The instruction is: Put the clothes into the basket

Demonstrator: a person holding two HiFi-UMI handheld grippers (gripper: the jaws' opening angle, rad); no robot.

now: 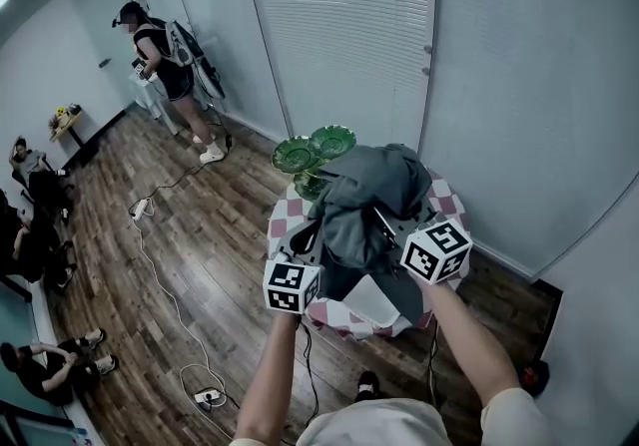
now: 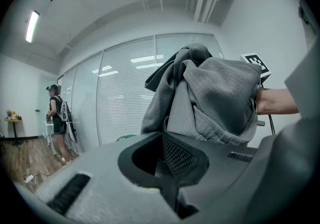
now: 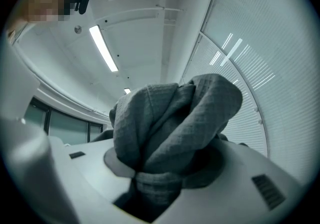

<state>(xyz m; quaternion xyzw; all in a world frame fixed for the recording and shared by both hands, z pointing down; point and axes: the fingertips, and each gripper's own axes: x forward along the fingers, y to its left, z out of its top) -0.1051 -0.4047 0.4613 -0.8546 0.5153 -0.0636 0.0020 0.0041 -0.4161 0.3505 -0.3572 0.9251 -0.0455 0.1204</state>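
Note:
A bunched grey garment point(image 1: 371, 197) is held up in the air over the small round table. My right gripper point(image 1: 391, 230) is shut on it; in the right gripper view the grey garment point(image 3: 170, 123) bulges out from between the jaws of the right gripper point(image 3: 150, 180). My left gripper point(image 1: 306, 246) sits just left of the bundle, jaws pointing up. In the left gripper view the grey garment point(image 2: 210, 97) hangs just past the left gripper point(image 2: 167, 180), whose jaws meet with nothing seen between them. No basket can be made out.
The round table point(image 1: 451, 207) has a red-and-white checked cloth and stands against the blinds. Green glass dishes point(image 1: 316, 149) stand at its far left. A white object point(image 1: 371, 302) lies under the garment. Cables run across the wood floor point(image 1: 160, 264); people stand and sit at left.

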